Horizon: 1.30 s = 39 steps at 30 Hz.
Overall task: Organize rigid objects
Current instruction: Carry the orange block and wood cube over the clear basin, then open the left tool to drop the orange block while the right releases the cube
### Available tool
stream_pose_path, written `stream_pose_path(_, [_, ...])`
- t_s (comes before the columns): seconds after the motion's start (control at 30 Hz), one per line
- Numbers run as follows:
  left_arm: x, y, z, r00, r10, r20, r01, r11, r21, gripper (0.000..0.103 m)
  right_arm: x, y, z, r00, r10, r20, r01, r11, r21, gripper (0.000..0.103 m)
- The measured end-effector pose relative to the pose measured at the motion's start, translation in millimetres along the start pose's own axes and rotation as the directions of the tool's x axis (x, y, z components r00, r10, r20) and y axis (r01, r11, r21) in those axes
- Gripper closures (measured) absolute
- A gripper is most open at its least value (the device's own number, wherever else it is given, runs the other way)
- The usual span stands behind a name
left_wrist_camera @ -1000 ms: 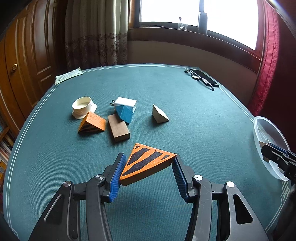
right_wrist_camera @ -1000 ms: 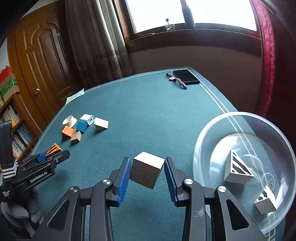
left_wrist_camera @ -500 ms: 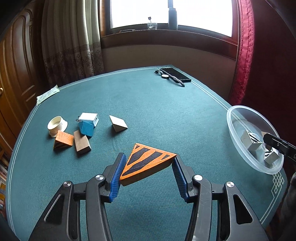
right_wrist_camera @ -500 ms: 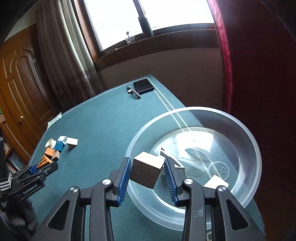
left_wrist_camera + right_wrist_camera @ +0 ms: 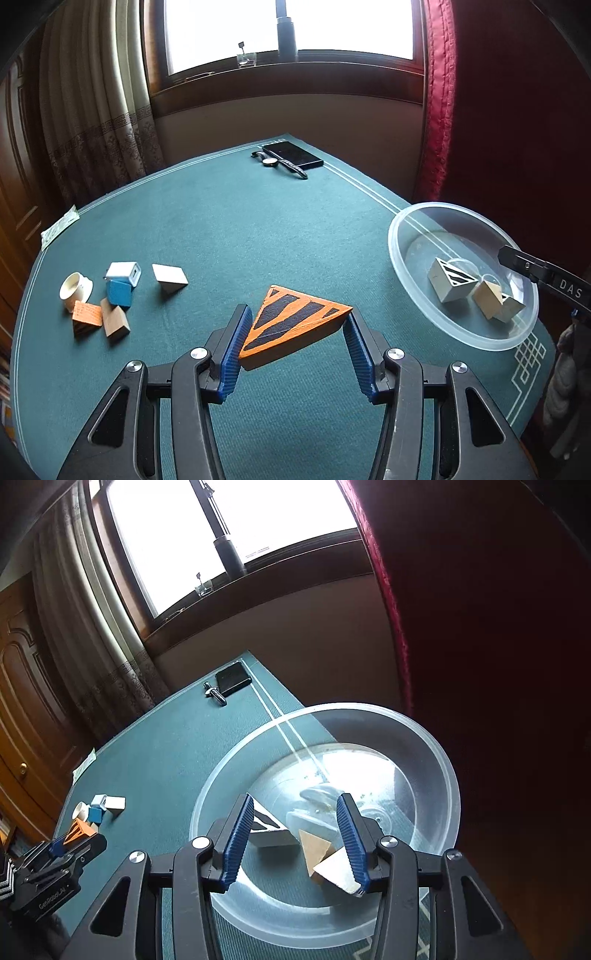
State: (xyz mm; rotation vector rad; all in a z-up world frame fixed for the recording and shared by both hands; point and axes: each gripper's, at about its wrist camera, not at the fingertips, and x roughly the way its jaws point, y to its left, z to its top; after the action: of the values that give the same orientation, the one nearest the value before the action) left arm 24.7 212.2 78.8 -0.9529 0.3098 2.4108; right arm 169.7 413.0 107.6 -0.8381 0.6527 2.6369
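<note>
My left gripper (image 5: 293, 332) is shut on an orange wedge with black stripes (image 5: 291, 325) and holds it above the green table. My right gripper (image 5: 295, 834) is open and empty over the clear plastic bowl (image 5: 439, 760), which also shows at the right in the left wrist view (image 5: 399, 251). In the bowl lie a striped white wedge (image 5: 452, 282), a plain wooden cube (image 5: 314, 847) and a small pale block (image 5: 338, 873). Several loose blocks sit at the table's left: a white wedge (image 5: 170, 277), a blue block (image 5: 119, 292), an orange block (image 5: 86, 315) and a brown block (image 5: 115, 323).
A white charger (image 5: 123, 271) and a small white cup (image 5: 74, 291) sit among the loose blocks. A black phone (image 5: 291, 154) and a watch (image 5: 280, 164) lie at the far edge. A paper packet (image 5: 59, 227) lies at the far left edge. The bowl stands near the table's right edge.
My right gripper has opened over the bowl and the wooden cube now lies in it. My left gripper, still holding the striped wedge, has swung right towards the bowl.
</note>
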Motion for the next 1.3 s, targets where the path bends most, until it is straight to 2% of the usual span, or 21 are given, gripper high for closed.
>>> stream_pose_path(0.17, [8,-23,9,0.99,-0.135,-0.035,0.137,0.99,0.033,0.051,0,-4,1,1.0,-0.01,0.006,0.01,1.0,0.02,0.053])
stream_pose_path(0.43, [22,-64,22,0.97,-0.235,-0.067,0.241,0.965,0.103,0.051,-5,-9,3,0.999,-0.036,0.037,0.035,0.999,0.031,0.053])
stream_pose_path(0.7, [29,-98,25,0.956,-0.279,-0.085,0.29,0.942,0.17,0.051,-3,-15,4,0.998,-0.047,0.037,0.045,0.998,0.052,0.053])
stream_pose_path(0.97, [33,-116,25,0.943,-0.319,-0.091,0.331,0.924,0.193,0.051,-2,-18,4,0.998,-0.057,0.041,0.054,0.996,0.07,0.053])
stream_pose_path(1.03, [33,-118,25,0.941,-0.326,-0.089,0.337,0.922,0.19,0.046,-1,-18,4,0.998,-0.058,0.039,0.055,0.996,0.072,0.053])
stream_pose_path(1.07, [34,-117,25,0.94,-0.33,-0.093,0.342,0.921,0.185,0.038,-1,-18,3,0.997,-0.059,0.039,0.056,0.996,0.072,0.053])
stream_pose_path(1.13, [35,-115,23,0.94,-0.33,-0.088,0.341,0.924,0.173,0.029,-1,-18,3,0.997,-0.062,0.043,0.059,0.996,0.071,0.053])
stream_pose_path(1.3, [39,-107,20,0.947,-0.308,-0.093,0.319,0.935,0.151,0.029,0,-19,2,0.996,-0.071,0.047,0.068,0.995,0.068,0.05])
